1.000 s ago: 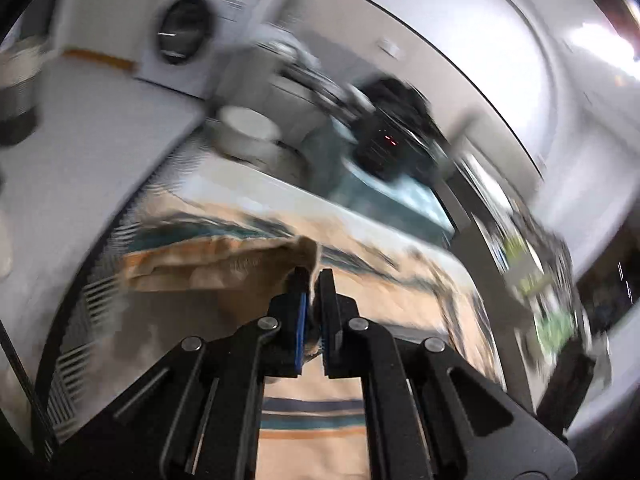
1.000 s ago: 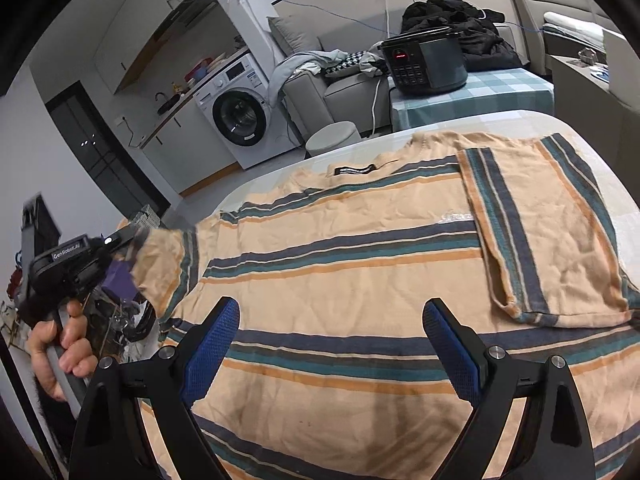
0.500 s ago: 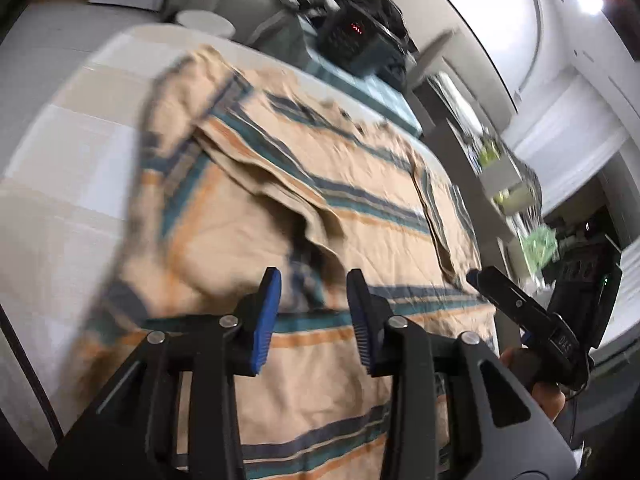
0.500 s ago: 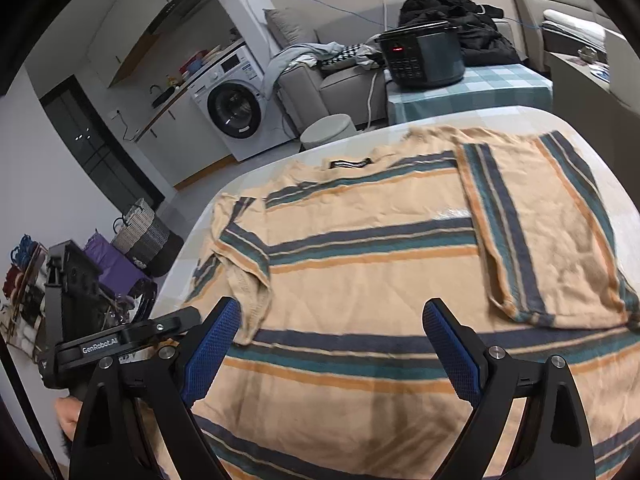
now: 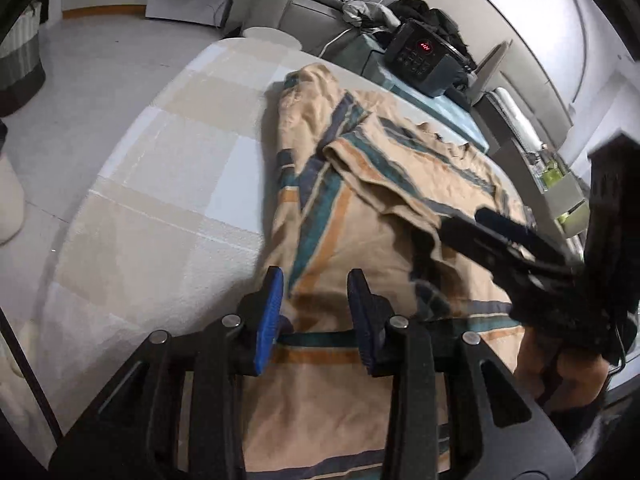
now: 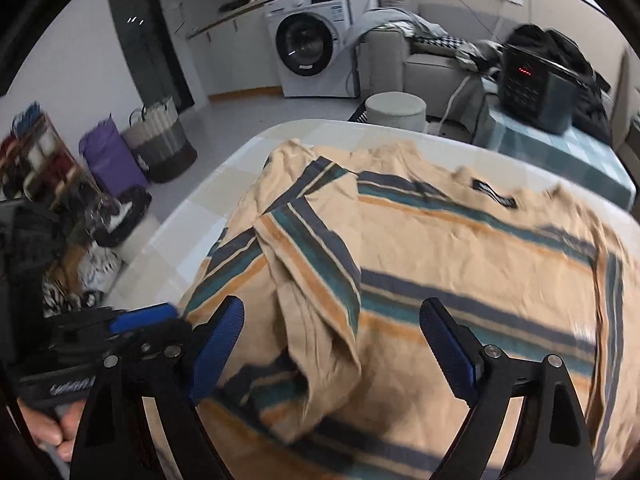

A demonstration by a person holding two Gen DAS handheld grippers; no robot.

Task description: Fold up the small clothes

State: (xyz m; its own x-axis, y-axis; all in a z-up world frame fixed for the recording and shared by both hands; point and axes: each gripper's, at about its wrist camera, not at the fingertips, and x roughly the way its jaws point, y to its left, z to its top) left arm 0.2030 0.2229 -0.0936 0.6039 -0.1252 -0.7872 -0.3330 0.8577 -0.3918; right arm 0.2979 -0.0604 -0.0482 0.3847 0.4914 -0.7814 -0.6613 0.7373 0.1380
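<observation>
A peach T-shirt (image 6: 460,248) with teal, navy and orange stripes lies flat on the pale checked table (image 6: 192,224). Its left sleeve (image 6: 312,264) is folded in over the body, also seen as the sleeve (image 5: 360,160) on the shirt (image 5: 320,232). My left gripper (image 5: 316,280) hangs open just above the shirt's left edge, gripping nothing; it appears at the lower left as the left gripper (image 6: 160,320). My right gripper (image 6: 332,306) stands wide over the folded sleeve, jaws closing slightly, pads off the cloth. From the left wrist, the right gripper (image 5: 462,218) reaches in from the right.
Beyond the table stand a round stool (image 6: 396,110), a washing machine (image 6: 310,56), a grey sofa (image 6: 432,68) and a black cooker (image 6: 536,80) on a checked side table. Baskets (image 6: 160,140) and bags sit on the floor at left. Bare tablecloth (image 5: 180,140) lies left of the shirt.
The left gripper opened and let go of the sleeve, which now lies folded on the shirt, then sank toward the shirt's left edge. The right gripper swung left over that sleeve.
</observation>
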